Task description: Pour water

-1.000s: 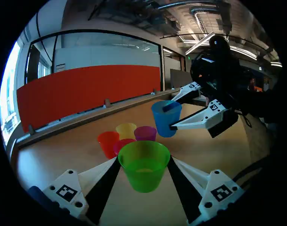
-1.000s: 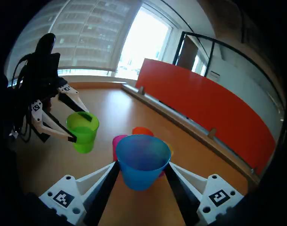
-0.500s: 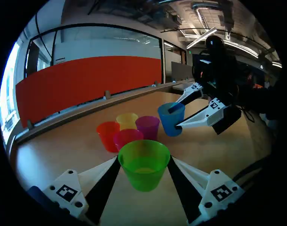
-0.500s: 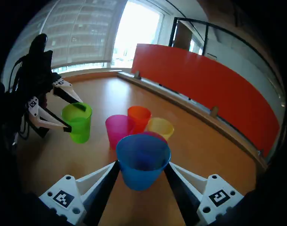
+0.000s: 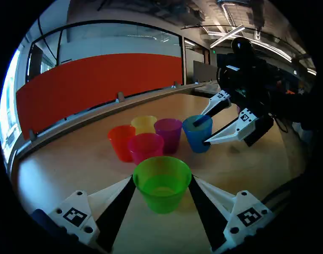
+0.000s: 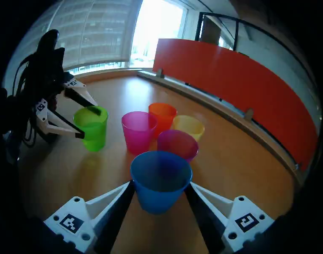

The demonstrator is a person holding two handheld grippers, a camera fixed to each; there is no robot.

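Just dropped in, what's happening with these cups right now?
The left hand-held gripper grips a green cup, which seems to hold some liquid, and the right hand-held gripper grips a blue cup. Both are upright, nothing pouring. An orange cup, a yellow cup, a pink cup and a purple cup stand clustered on the table.

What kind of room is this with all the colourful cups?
Probably an office: a long wooden table, an orange divider panel along its edge, a glass wall behind that, and a big window with blinds.

Translucent glossy plastic green cup [image 5: 162,189], translucent plastic blue cup [image 6: 161,181], smooth shiny wooden table [image 6: 241,169]
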